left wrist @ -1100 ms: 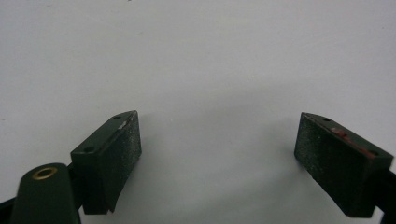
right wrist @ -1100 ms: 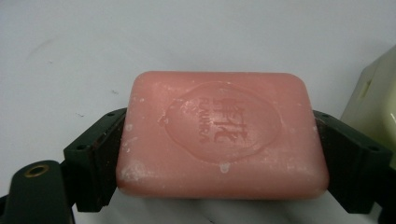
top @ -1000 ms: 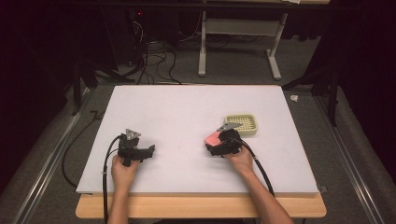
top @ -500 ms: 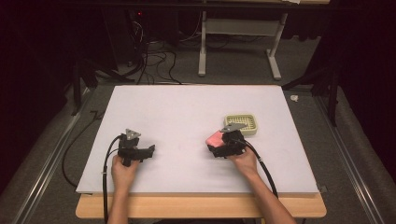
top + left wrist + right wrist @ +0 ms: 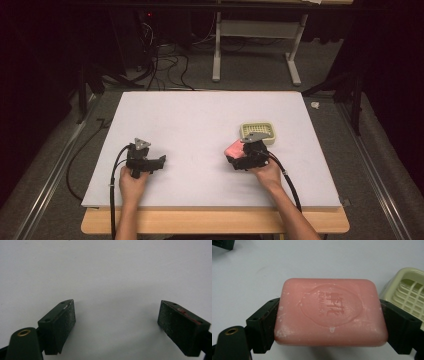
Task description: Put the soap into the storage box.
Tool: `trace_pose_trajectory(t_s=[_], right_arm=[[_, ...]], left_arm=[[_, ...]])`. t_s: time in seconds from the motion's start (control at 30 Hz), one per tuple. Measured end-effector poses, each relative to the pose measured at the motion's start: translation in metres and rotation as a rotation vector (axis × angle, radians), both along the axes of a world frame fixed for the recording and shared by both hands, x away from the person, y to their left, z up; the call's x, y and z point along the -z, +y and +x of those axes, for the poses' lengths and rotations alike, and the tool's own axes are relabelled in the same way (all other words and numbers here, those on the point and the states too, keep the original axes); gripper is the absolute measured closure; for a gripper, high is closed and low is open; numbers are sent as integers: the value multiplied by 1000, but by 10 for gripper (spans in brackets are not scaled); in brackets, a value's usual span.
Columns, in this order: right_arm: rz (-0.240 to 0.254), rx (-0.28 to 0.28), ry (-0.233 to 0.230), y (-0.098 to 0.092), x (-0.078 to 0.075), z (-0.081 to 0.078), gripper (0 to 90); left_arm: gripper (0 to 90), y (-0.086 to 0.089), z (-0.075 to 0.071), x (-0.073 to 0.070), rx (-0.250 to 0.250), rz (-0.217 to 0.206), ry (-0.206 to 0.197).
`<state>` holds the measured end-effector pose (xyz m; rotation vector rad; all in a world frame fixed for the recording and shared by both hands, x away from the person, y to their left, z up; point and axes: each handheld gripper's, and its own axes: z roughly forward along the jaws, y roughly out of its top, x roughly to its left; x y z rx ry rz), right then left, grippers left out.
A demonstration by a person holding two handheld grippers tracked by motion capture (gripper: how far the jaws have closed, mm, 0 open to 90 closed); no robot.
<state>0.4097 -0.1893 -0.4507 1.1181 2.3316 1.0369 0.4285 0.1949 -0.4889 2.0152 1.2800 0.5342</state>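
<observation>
Between the earlier high-view frames and this one little has shifted: the right gripper (image 5: 239, 156) with its pink soap bar (image 5: 330, 311) has crept slightly toward the near edge and away from the cream soap dish (image 5: 258, 131), while the left gripper (image 5: 155, 162) has kept its place on the near-left part of the white table (image 5: 200, 120). Seen along the right gripper's jaws, the bar sits clamped across its two short ends, a black pad pressed to each, its stamped face turned up and the dish just beside it on the right. The left gripper's jaws stand wide apart with nothing but bare tabletop between them. The bar looks solid and fairly stiff, light enough for one gripper, yet its rounded, waxy edges and a few pale flecks suggest it could slip if the squeeze eased; holding it by the flat end faces, as now, seems the surest grip. An oval seal is pressed into the top with raised lettering inside, but the characters are too soft to read with confidence.
</observation>
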Motion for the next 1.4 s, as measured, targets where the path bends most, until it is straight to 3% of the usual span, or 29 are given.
trace_pose_trajectory(t_s=[0.23,0.57,1.4], right_arm=[[-16,11,-20,-11,-6,-6,139],[1,59,-27,-34,-8,-13,139],[44,186,-39,-79,-19,-9,139]], left_arm=[[151,0,0,0,0,0,0],[151,0,0,0,0,0,0],[151,0,0,0,1,1,1]])
